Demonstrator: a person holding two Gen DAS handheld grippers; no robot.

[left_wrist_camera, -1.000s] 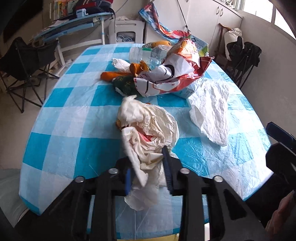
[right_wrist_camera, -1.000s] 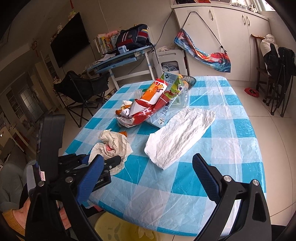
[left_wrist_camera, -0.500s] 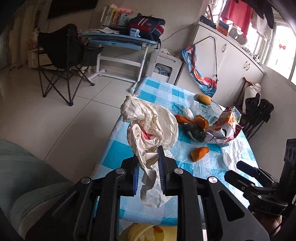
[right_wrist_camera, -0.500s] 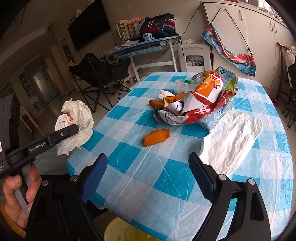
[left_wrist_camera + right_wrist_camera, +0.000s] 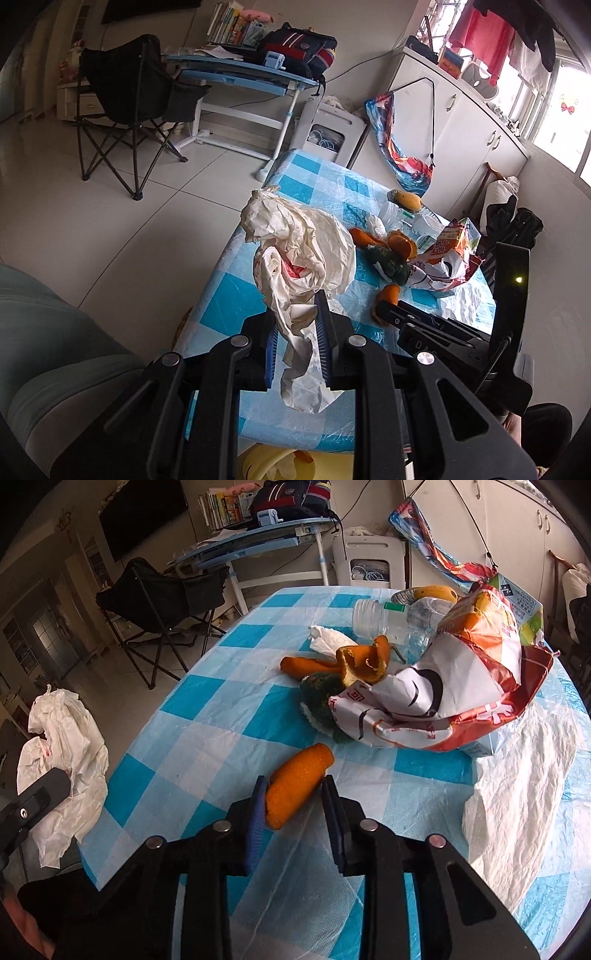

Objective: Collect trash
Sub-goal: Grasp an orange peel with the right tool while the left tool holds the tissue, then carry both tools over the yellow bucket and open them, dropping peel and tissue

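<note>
My left gripper [image 5: 295, 328] is shut on a crumpled white plastic bag [image 5: 303, 251] and holds it in the air past the table's left edge; the bag also shows in the right wrist view [image 5: 62, 753]. My right gripper [image 5: 293, 801] has its jaws closed around an orange peel piece [image 5: 295, 782] that lies on the blue checked tablecloth [image 5: 207, 723]. More trash lies behind it: orange peels [image 5: 354, 661], a green scrap [image 5: 317, 698], a red and white snack bag [image 5: 443, 686], a clear plastic bottle [image 5: 388, 618].
A flat white plastic bag [image 5: 517, 797] lies on the table's right side. A yellow bin [image 5: 273, 461] stands under the table's near edge. A folding chair [image 5: 162, 602] and a blue desk [image 5: 258, 539] stand on the floor beyond the table.
My right gripper moved forward and closed around the orange peel piece. My left gripper stays shut on the white bag, held off the table's left side.
</note>
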